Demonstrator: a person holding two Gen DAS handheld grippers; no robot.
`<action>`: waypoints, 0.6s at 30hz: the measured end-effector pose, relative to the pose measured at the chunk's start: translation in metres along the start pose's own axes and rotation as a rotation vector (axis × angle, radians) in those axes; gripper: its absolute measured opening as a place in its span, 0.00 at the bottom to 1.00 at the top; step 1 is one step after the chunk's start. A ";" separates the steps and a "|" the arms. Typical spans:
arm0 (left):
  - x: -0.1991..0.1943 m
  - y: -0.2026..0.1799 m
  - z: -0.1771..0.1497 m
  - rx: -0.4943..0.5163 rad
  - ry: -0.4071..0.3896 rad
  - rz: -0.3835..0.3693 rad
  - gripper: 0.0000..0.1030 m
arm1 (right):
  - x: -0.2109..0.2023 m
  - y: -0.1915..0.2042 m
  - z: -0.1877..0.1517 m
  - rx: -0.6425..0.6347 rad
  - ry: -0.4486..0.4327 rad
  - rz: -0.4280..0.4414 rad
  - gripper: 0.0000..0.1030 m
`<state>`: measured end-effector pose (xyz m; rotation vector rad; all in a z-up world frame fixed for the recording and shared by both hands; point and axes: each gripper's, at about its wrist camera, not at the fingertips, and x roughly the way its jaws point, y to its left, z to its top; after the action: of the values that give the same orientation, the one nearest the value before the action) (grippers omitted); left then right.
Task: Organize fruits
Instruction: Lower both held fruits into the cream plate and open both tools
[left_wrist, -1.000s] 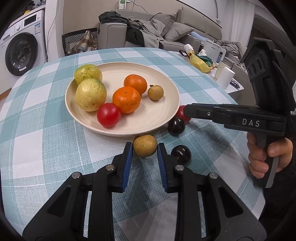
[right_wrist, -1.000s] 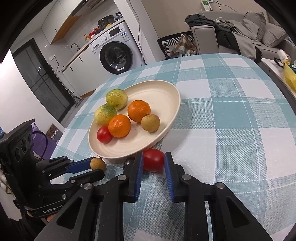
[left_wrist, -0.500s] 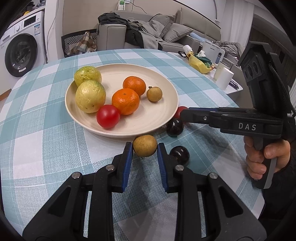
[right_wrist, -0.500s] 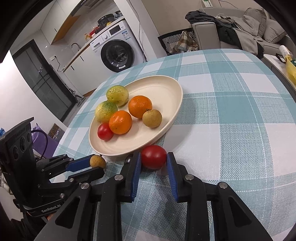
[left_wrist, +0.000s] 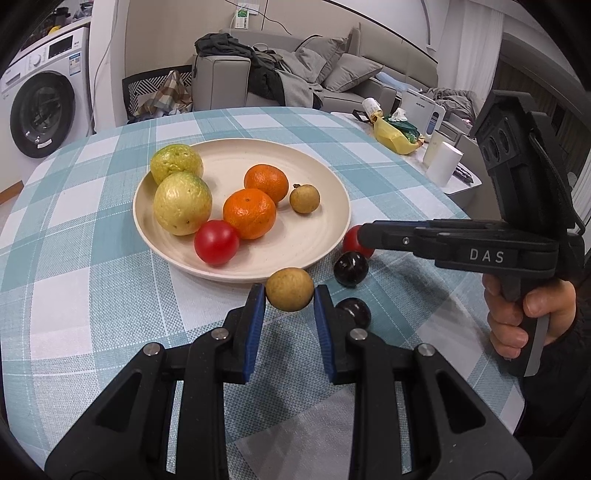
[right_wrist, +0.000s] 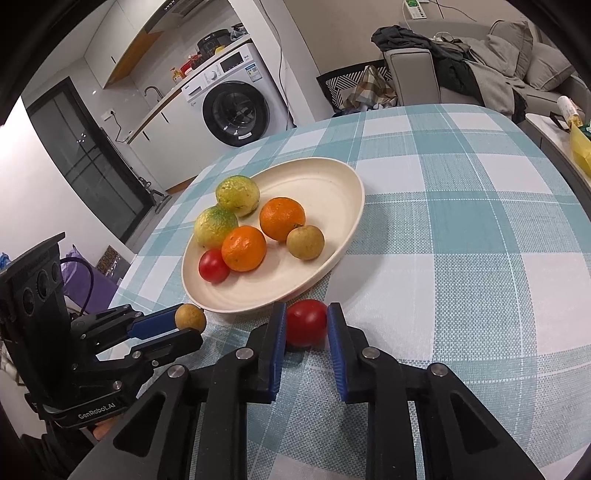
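A cream plate (left_wrist: 325, 192) on the checked table holds two yellow-green guavas, two oranges, a red tomato (left_wrist: 216, 242) and a small brown longan (left_wrist: 304, 198). My left gripper (left_wrist: 290, 297) is shut on a second brown longan (left_wrist: 289, 289), lifted just in front of the plate's near rim; it also shows in the right wrist view (right_wrist: 190, 317). My right gripper (right_wrist: 306, 323) is shut on a red tomato (right_wrist: 306, 322) beside the plate's rim (right_wrist: 351, 225). Two dark plums (left_wrist: 351, 268) (left_wrist: 355, 310) lie on the cloth between the grippers.
The round table's edge curves off at the right, where a side table holds a yellow bag (left_wrist: 393, 138) and a white cup (left_wrist: 445, 164). A sofa (left_wrist: 295, 81) and a washing machine (left_wrist: 40, 110) stand beyond the table.
Both grippers have risen a little with their fruit and stayed near the plate's rim. The left gripper's longan now sits higher against the plate edge.
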<state>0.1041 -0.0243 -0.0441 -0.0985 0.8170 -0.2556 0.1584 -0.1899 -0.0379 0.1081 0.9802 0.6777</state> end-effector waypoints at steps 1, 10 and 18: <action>0.000 0.000 0.000 0.000 0.000 0.000 0.23 | 0.002 0.001 0.000 -0.003 0.006 -0.001 0.27; -0.001 0.000 0.000 -0.001 -0.001 0.000 0.23 | 0.006 0.005 -0.003 -0.012 0.000 -0.001 0.26; -0.006 0.001 0.003 -0.003 -0.015 0.000 0.23 | -0.003 0.005 0.000 -0.020 -0.018 0.004 0.15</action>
<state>0.1023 -0.0223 -0.0384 -0.1028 0.8022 -0.2533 0.1548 -0.1878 -0.0336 0.0980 0.9563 0.6887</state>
